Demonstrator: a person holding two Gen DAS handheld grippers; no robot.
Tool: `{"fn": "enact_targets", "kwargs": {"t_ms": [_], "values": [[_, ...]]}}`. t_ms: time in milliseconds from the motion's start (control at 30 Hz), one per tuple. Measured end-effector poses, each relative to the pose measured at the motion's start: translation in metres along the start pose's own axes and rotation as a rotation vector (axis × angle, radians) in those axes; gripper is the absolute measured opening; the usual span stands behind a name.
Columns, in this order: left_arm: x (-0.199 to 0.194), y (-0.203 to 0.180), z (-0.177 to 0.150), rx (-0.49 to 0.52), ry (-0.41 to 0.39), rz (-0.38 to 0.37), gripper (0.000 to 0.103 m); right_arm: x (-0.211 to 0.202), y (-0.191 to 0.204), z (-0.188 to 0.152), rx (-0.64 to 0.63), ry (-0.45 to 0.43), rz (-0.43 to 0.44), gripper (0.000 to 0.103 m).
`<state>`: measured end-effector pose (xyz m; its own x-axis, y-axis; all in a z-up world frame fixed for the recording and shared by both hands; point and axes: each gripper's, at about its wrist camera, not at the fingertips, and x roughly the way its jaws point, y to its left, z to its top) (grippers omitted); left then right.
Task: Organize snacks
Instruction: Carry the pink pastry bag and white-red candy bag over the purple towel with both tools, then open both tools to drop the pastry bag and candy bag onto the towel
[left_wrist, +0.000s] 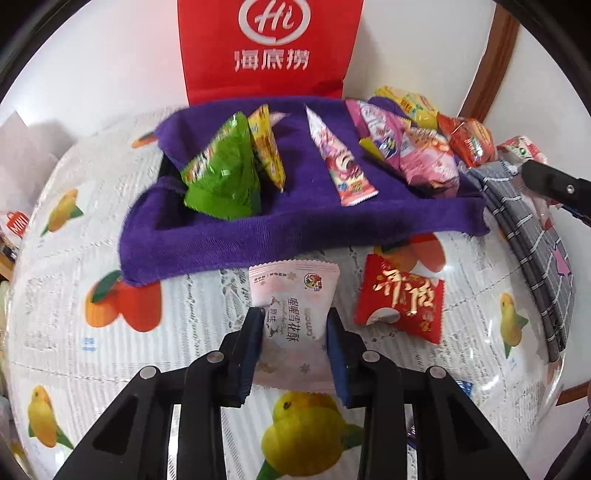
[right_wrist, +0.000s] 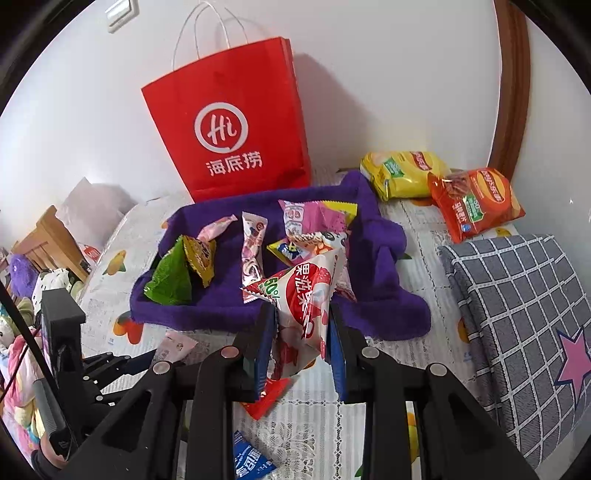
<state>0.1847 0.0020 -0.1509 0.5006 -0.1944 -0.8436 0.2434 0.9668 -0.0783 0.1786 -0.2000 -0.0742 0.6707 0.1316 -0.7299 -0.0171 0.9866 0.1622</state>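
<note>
My left gripper (left_wrist: 294, 319) is shut on a pale pink snack packet (left_wrist: 293, 291) that lies on the fruit-print tablecloth, just in front of the purple cloth-lined tray (left_wrist: 221, 251). A red packet (left_wrist: 400, 299) lies to its right. My right gripper (right_wrist: 301, 314) is shut on a white and red triangular pouch (right_wrist: 306, 288), held above the tray's (right_wrist: 384, 295) near edge. In the tray lie a green pouch (right_wrist: 170, 280), a long pink packet (right_wrist: 253, 251) and a pile of pink packets (right_wrist: 314, 221). The left gripper (right_wrist: 110, 365) shows at the lower left of the right wrist view.
A red paper bag (right_wrist: 229, 129) stands against the wall behind the tray. Yellow (right_wrist: 402, 173) and orange (right_wrist: 476, 199) chip bags lie at the back right. A grey checked cushion (right_wrist: 517, 295) fills the right side. A blue packet (right_wrist: 251, 461) lies near the front edge.
</note>
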Motion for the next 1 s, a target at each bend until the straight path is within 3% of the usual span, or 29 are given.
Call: {"fn": "enact_targets", "kwargs": {"t_ms": [500, 1000], "values": [[-0.078, -0.008, 0.03, 0.017, -0.152, 0.015, 0.032, -0.041, 0.01, 0.013, -0.008, -0.062, 0.008, 0.028], [-0.106, -0.011, 0.065, 0.016, -0.226, 0.031, 0.032, -0.05, 0.014, 0.029, -0.02, -0.087, 0.006, 0.028]]}}
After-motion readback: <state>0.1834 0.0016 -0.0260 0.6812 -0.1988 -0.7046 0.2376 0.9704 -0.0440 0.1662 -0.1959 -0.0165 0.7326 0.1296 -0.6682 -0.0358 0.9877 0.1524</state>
